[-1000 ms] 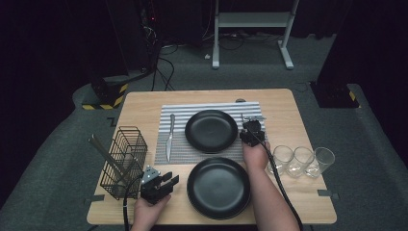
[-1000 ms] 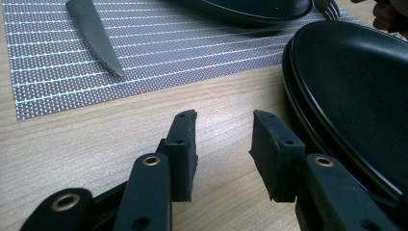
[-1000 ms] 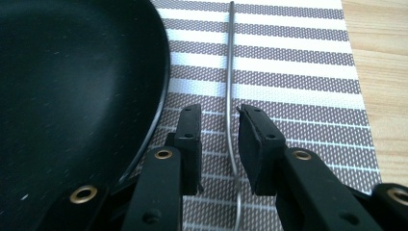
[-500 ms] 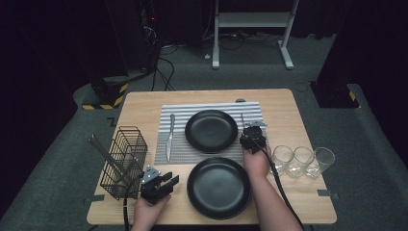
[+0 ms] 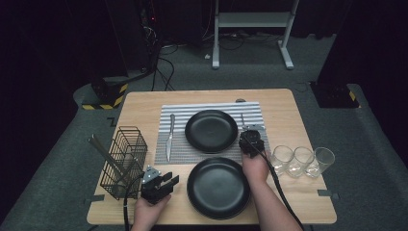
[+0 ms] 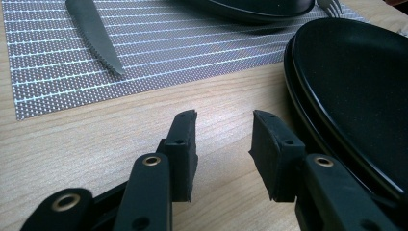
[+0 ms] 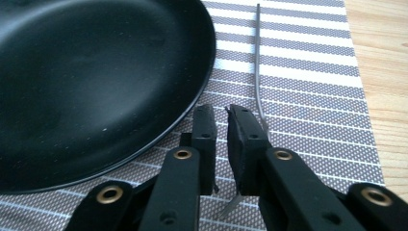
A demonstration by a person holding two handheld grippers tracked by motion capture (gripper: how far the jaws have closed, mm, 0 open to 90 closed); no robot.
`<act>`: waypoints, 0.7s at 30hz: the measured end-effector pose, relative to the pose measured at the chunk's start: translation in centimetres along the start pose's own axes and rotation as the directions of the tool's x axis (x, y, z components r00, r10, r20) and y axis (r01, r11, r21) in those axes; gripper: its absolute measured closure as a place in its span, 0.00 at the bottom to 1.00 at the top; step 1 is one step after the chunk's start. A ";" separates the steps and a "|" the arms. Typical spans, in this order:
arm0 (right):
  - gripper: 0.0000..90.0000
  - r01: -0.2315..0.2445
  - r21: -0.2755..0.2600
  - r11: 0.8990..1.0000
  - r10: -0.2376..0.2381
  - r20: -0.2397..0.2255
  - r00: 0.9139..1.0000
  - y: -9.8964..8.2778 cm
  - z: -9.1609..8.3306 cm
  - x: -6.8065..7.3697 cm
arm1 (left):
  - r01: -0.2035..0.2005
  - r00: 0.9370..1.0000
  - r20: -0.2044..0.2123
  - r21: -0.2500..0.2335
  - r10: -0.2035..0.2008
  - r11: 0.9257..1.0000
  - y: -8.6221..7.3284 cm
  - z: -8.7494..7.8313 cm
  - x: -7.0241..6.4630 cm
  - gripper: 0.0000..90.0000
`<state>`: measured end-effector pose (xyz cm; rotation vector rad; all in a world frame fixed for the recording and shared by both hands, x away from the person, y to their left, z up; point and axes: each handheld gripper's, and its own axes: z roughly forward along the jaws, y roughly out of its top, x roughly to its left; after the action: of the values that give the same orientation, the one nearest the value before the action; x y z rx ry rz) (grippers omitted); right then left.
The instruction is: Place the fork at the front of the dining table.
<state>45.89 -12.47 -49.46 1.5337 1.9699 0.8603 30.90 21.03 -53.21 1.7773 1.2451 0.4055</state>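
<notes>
Right gripper (image 7: 219, 122) jaws have just closed, nearly together above the fork (image 7: 258, 72), whose handle runs ahead past the right jaw. Left gripper (image 6: 222, 139) idles open. Advice: confirm the pinch before lifting.

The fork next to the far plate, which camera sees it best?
The right gripper view shows it best: the fork lies on the striped mat, close up beside the right gripper. The left gripper view catches just its tines. In the high view it is tiny.
</notes>
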 end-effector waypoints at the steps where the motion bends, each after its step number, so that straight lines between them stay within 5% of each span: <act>1: 0.92 0.003 0.000 1.000 -0.003 -0.003 1.000 0.0 0.0 0.1 | 0.000 1.000 0.000 0.000 0.000 1.000 0.0 0.0 0.0 0.68; 21: 0.86 0.003 0.030 1.000 -0.003 -0.002 1.000 -0.6 -0.1 0.1 | -0.004 1.000 0.004 0.002 0.003 1.000 0.0 0.0 0.0 0.68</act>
<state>45.43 -12.52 -49.80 1.5465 1.9950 0.8351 30.92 21.01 -53.20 1.7813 1.2403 0.4029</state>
